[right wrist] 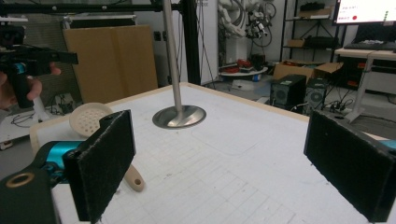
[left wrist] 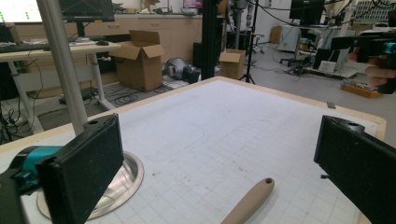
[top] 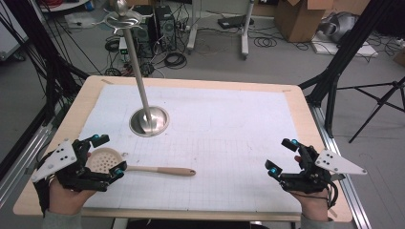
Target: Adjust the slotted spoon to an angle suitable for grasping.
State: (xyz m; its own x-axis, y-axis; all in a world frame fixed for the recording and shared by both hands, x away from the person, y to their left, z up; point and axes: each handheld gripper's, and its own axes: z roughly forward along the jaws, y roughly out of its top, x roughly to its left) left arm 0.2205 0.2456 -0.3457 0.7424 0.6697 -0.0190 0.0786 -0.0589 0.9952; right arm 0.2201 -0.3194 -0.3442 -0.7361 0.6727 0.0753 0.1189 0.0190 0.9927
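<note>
A wooden skimmer spoon lies on the white gridded mat (top: 229,143), with its round perforated head (top: 102,160) at the left and its handle (top: 162,170) pointing right. My left gripper (top: 110,154) stands open with one jaw on either side of the spoon head, and the pads do not press on it. Between those jaws the handle's end (left wrist: 250,203) lies on the mat. My right gripper (top: 282,156) is open near the table's right front, apart from everything, with nothing between its jaws. From there the spoon head (right wrist: 91,119) lies beyond its left jaw.
A metal stand with a round base (top: 149,120) and a tall pole (top: 136,62) rises at the mat's back left, close behind the spoon. The wooden table edge (top: 191,214) runs along the front. Cardboard boxes (top: 298,16), cables and tripod legs lie on the floor beyond.
</note>
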